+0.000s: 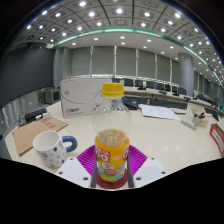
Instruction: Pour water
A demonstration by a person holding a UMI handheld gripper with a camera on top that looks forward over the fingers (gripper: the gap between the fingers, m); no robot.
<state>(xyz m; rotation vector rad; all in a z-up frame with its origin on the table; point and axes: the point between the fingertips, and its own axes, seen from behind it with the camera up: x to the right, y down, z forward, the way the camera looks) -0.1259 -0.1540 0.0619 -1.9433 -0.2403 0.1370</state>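
Nearest us, low in the frame's centre, our gripper (112, 172) is clenched on the bottle (112, 140), so we keep that squeeze firm and tip slowly toward the mug (50, 149) at lower left.

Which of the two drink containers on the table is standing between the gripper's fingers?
The yellow-capped bottle stands between the fingers; the spotted mug sits off to their side.
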